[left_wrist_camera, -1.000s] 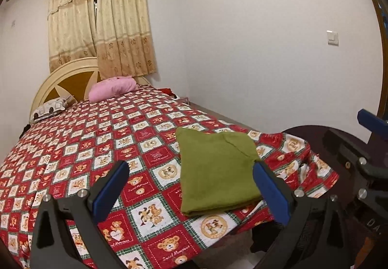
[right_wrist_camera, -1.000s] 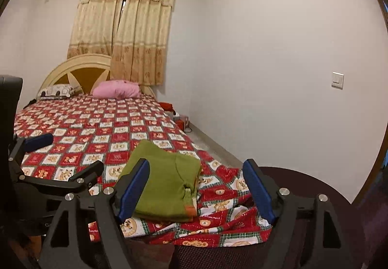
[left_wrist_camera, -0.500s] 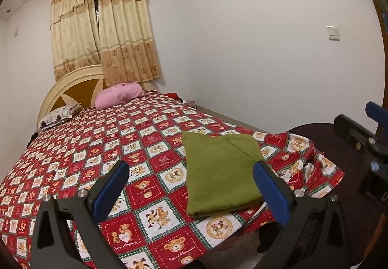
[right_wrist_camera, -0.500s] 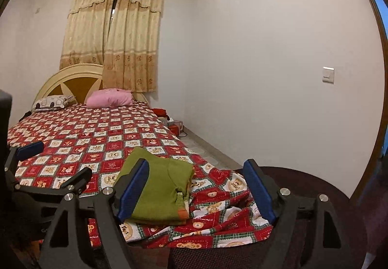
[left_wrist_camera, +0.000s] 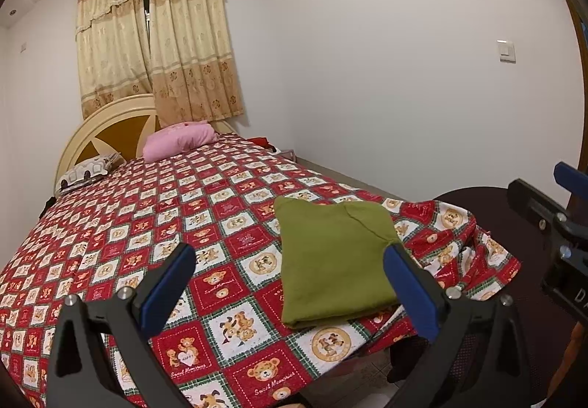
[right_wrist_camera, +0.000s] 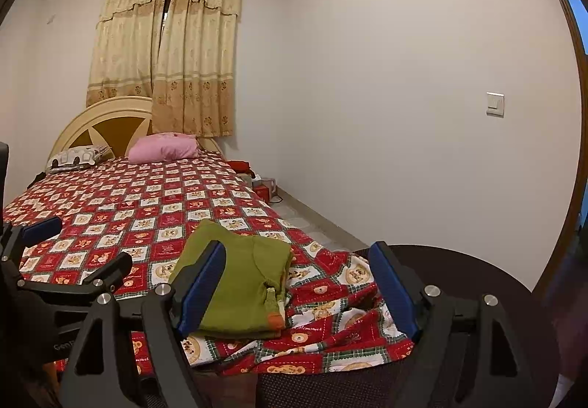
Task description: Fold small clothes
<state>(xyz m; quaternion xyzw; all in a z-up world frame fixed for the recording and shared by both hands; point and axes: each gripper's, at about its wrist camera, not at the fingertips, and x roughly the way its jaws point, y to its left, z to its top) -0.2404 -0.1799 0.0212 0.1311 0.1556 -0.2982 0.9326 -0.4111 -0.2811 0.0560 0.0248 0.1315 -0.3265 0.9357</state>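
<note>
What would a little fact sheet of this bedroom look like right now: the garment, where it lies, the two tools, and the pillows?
garment: green top, folded flat
place: near corner of the bed, on the red teddy-bear bedspread
left gripper: open, empty, short of the top
right gripper: open, empty, short of the top
pillows: pink pillow and patterned white pillow by the headboard
window: closed beige curtains

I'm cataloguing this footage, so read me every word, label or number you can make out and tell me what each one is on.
"Sweet Memories": red squares of the teddy-bear bedspread.
"HAPPY": a heart on one red square; small, uncertain.
"Gen…": cut-off lettering on the left gripper body.
"D…": partial white lettering on the right gripper body.
Green folded garment: no text visible.
</note>
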